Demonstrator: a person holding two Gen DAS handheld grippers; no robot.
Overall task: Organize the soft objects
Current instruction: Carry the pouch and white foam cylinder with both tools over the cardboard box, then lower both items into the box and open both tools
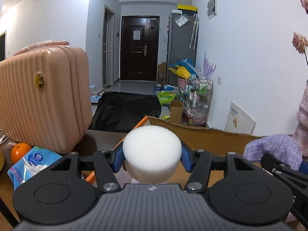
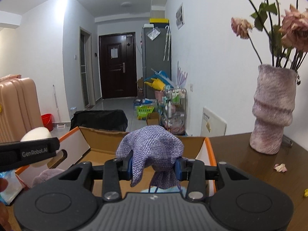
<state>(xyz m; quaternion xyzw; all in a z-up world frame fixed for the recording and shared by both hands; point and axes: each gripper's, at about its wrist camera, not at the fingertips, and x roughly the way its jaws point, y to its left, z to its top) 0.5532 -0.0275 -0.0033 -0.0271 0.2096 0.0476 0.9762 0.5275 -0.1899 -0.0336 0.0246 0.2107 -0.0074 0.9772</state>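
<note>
The left gripper (image 1: 152, 158) clamps a round white foam sponge puck (image 1: 152, 150) above an open orange-edged cardboard box (image 2: 100, 144); beside it, the right gripper (image 2: 154, 166) pinches a coarse-woven lilac drawstring pouch (image 2: 152, 150) over the same box.

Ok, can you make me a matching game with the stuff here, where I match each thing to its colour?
Things:
1. sponge
2. cloth pouch
3. suitcase
4. front door

Colours:
A. dark brown
B. white
C. pink
D. purple

Right pairs: 1-B, 2-D, 3-C, 4-A.

The left gripper has its jaws shut on the sponge, and the right gripper has its jaws shut on the cloth pouch, both above the open cardboard box.
</note>
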